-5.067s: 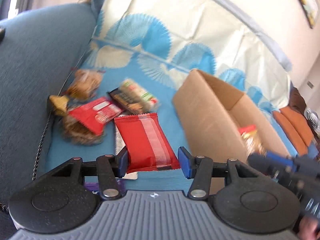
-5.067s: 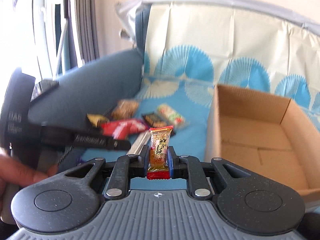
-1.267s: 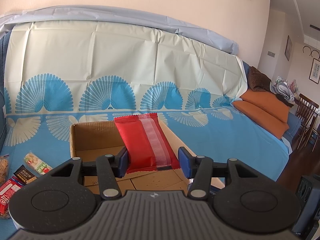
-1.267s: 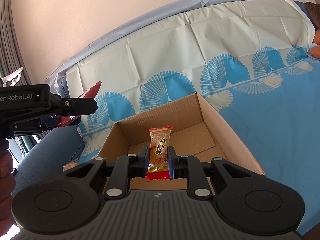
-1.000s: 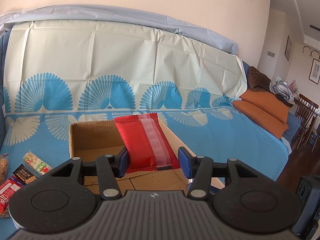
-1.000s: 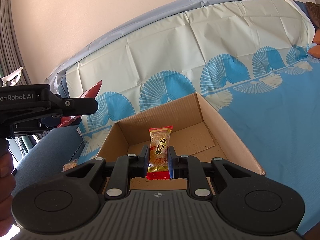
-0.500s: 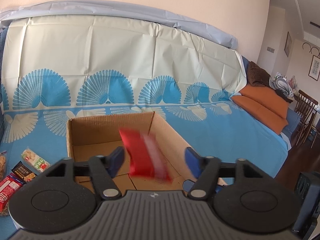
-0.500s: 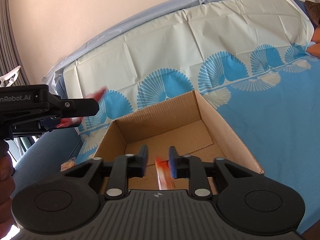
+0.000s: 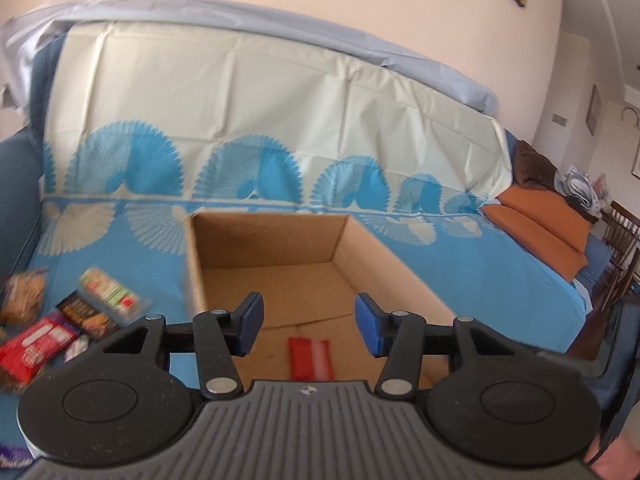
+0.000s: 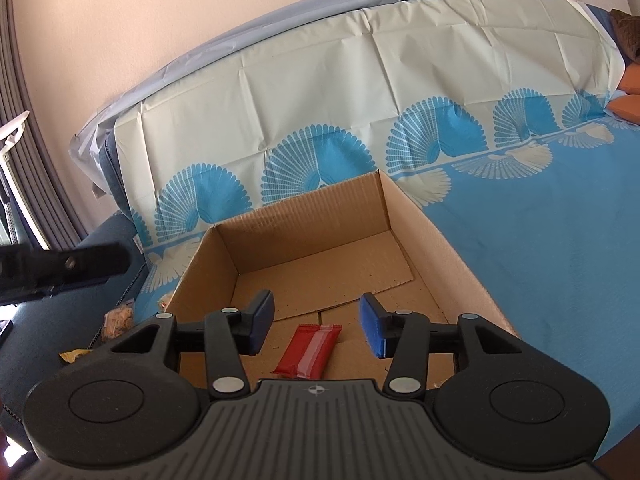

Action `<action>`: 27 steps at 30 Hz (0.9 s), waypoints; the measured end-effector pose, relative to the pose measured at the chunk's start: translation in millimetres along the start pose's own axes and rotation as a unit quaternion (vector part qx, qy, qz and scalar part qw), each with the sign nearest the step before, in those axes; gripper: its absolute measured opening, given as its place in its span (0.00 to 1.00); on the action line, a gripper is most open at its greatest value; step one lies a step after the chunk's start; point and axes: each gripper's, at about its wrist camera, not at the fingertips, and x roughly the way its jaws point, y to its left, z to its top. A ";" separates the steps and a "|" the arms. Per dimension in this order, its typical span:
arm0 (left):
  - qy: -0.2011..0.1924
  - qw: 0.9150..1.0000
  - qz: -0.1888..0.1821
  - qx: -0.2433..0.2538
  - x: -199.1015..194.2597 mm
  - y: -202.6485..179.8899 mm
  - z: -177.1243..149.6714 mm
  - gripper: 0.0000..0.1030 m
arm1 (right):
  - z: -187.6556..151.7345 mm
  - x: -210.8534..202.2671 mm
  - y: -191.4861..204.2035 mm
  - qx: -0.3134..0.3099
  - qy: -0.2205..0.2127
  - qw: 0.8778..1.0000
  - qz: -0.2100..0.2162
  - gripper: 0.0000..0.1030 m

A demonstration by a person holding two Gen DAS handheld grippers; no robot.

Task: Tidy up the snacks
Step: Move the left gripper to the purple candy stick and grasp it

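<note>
An open cardboard box (image 9: 192, 264) (image 10: 304, 216) stands on the blue patterned sofa cover. A red packet with a pale stripe (image 9: 310, 358) (image 10: 310, 350) lies flat on the box floor near its front. My left gripper (image 9: 310, 326) hangs over the box; its jaws are closing with nothing between them. My right gripper (image 10: 317, 326) also hovers over the box, its jaws opening and empty. The small orange snack is not in sight. The left gripper (image 10: 60, 268) shows as a dark blurred bar at the left of the right wrist view.
Several loose snacks lie left of the box: a green-and-white packet (image 9: 108, 292), a dark one (image 9: 86, 314), a red one (image 9: 32, 344) and a brown one (image 9: 24, 296). Orange cushions (image 9: 540, 228) sit far right. A dark sofa arm (image 10: 48, 320) borders the left.
Both grippers let go: the red packet fell from the left jaws to the box floor, and the small orange snack dropped from the right jaws out of view. The left gripper moved.
</note>
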 end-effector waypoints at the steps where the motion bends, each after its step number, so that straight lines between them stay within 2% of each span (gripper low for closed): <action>1: 0.005 1.000 0.009 -0.012 -3.5 12.4 -4.8 0.54 | -0.2 0.0 1.4 -0.003 0.002 1.000 -0.002 0.48; 4: 0.024 0.997 0.042 -0.056 -13.8 53.6 -21.3 0.54 | 0.1 0.5 7.6 -0.014 0.005 1.000 -0.011 0.48; 6: 0.038 0.991 0.074 -0.101 -20.2 88.1 -34.8 0.55 | -0.9 0.9 12.5 -0.025 0.008 0.999 -0.018 0.48; 11: 0.081 0.960 0.142 -0.225 -30.8 163.0 -79.5 0.55 | -3.0 6.5 28.9 -0.061 0.018 0.997 -0.041 0.48; 16: 0.085 0.937 0.154 -0.301 -41.7 195.6 -99.1 0.58 | -4.5 6.9 40.1 -0.081 0.017 0.995 -0.054 0.48; 19: 0.089 0.920 0.179 -0.338 -45.5 210.4 -100.6 0.65 | -3.5 7.9 41.5 -0.076 0.017 0.995 -0.064 0.48; 25: 0.105 0.902 0.243 -0.342 -36.6 214.1 -96.5 0.64 | -7.7 8.7 56.4 -0.102 0.015 0.992 -0.072 0.48; 27: 0.116 0.891 0.271 -0.344 -28.5 216.7 -94.8 0.64 | -8.6 9.5 60.1 -0.113 0.016 0.991 -0.075 0.48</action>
